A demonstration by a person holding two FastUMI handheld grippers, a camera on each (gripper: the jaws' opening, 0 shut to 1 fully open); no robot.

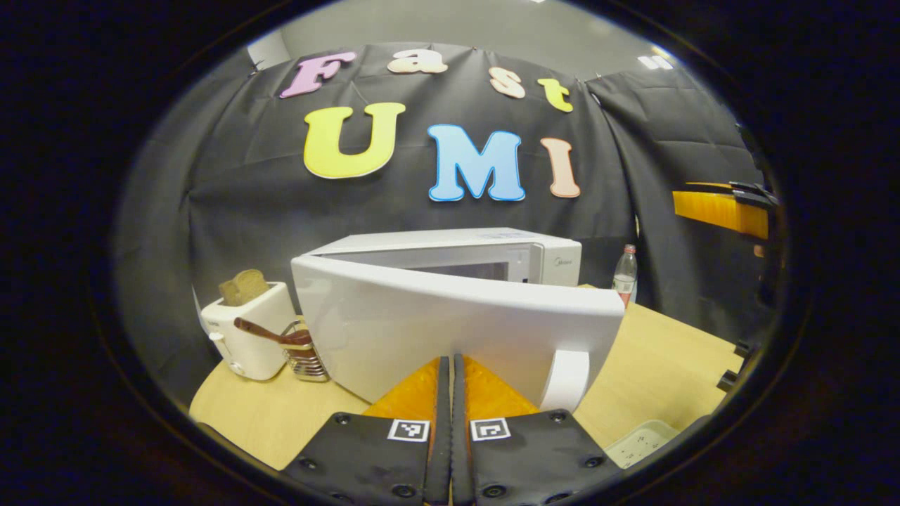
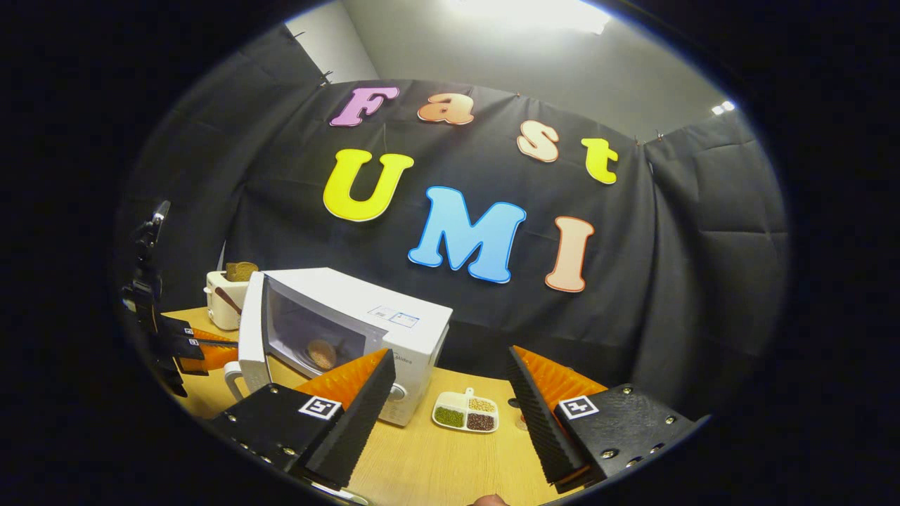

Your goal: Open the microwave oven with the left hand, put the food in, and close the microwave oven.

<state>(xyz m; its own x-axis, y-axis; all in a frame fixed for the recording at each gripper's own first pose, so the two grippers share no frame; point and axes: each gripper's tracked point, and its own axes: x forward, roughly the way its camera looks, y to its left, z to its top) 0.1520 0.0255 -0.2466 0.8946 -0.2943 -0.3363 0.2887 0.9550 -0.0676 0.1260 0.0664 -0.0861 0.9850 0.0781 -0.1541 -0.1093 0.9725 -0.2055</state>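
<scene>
Left hand-held gripper point(image 1: 450, 365) is right up at the microwave door point(image 1: 457, 330), fingers pressed together with nothing between them, tips at the door's outer face just left of the white handle point(image 1: 568, 379). The door stands swung partway out, and behind it the microwave point(image 1: 492, 256) body sits on the table point(image 1: 654, 365).

Over in the right gripper view, the right hand-held gripper point(image 2: 450, 372) hangs with its fingers spread wide, holding nothing, above the table point(image 2: 422, 457). The microwave point(image 2: 365, 316) is ahead and to the left, door point(image 2: 253, 330) ajar, and there's the food point(image 2: 322, 353), a round brownish item, sitting inside the cavity. The left hand-held gripper point(image 2: 204, 344) shows at the far left edge, just by the door's outer side.

Beside the microwave on its right, a small divided dish point(image 2: 466, 411) of beans and grains rests on the table. Behind the microwave, a white toaster point(image 1: 246, 330) with a slice of bread point(image 1: 243, 286) poking up, and a wire rack point(image 1: 306, 355) with a brown-handled utensil next to it. A bottle point(image 1: 624, 270) stands at the back right.
</scene>
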